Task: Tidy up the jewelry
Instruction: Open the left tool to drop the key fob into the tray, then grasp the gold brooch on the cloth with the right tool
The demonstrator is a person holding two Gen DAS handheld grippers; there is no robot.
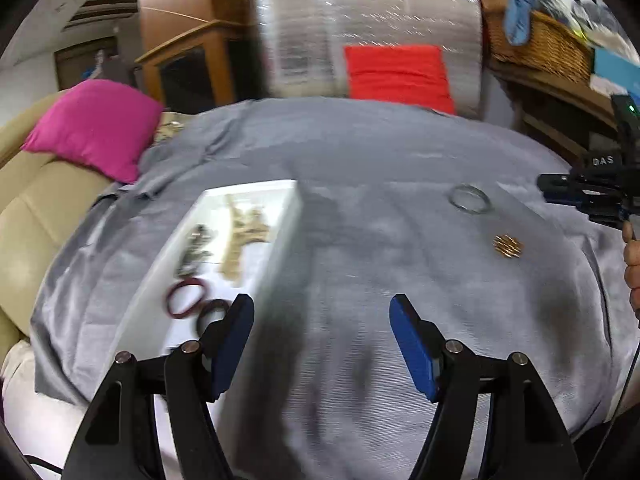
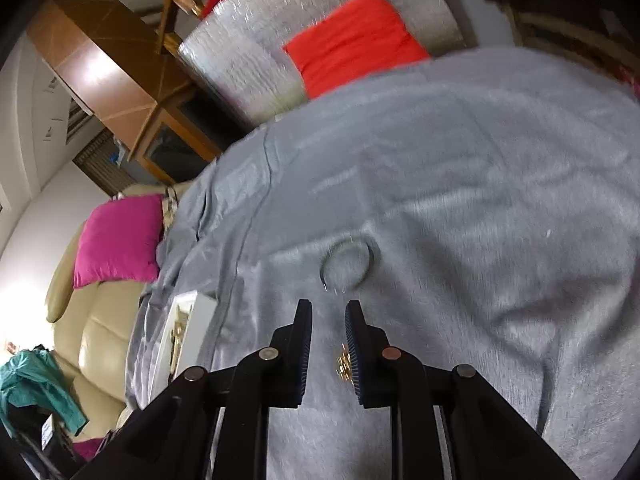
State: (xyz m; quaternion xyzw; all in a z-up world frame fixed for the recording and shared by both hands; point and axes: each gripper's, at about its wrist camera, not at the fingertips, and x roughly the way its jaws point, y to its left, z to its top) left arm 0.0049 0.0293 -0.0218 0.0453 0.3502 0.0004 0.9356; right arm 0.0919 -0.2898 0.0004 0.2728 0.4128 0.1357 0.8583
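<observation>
Left gripper (image 1: 322,312) wide open, empty, above grey cloth (image 1: 360,152); right gripper (image 2: 328,312) narrowly parted, empty, over gold earring (image 2: 345,364). Silver bangle (image 1: 469,199) beyond; white tray (image 1: 280,240) left, holding red bangles (image 1: 186,296).

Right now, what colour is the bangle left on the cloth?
Silver bangle; left wrist view shows it best.

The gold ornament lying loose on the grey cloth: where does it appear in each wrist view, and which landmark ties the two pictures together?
Left wrist view: the gold ornament lies right of centre on the grey cloth, nearer the camera than the silver bangle.
Right wrist view: it sits low and central, partly hidden by the right finger of the right gripper.
Shared landmark: the silver bangle, just beyond the ornament in both views.
</observation>
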